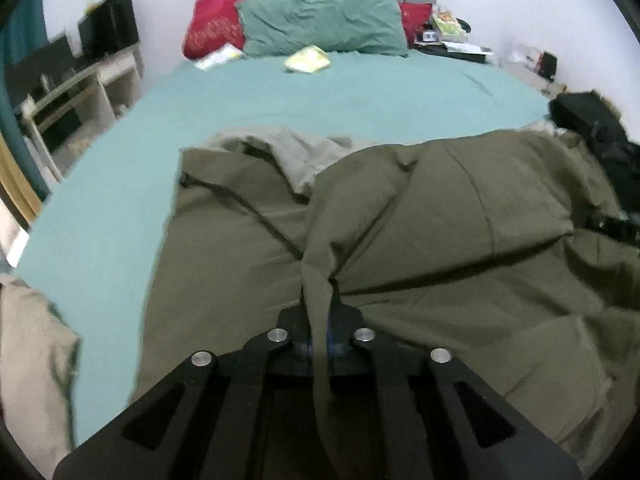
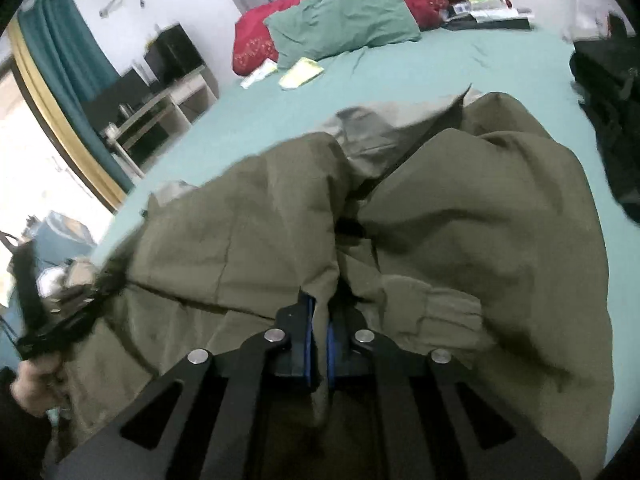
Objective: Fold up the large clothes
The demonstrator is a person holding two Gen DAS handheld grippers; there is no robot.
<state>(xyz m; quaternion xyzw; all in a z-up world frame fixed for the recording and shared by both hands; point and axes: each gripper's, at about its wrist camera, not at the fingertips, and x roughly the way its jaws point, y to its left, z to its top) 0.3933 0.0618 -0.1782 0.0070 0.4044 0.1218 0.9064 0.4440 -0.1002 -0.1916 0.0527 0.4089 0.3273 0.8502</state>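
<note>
Olive jacket (image 1: 440, 216) lies collar toward the pillows, both tongs pinching it.

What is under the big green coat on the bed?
The olive coat lies on the teal bedsheet, which shows all around it. A paler grey lining peeks out at the coat's far edge. Whatever else sits beneath the coat is covered and cannot be seen.

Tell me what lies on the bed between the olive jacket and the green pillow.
Mostly bare green sheet. Only a small yellow packet lies just before the green pillow, far from the olive jacket. The left wrist view shows it best.
</note>
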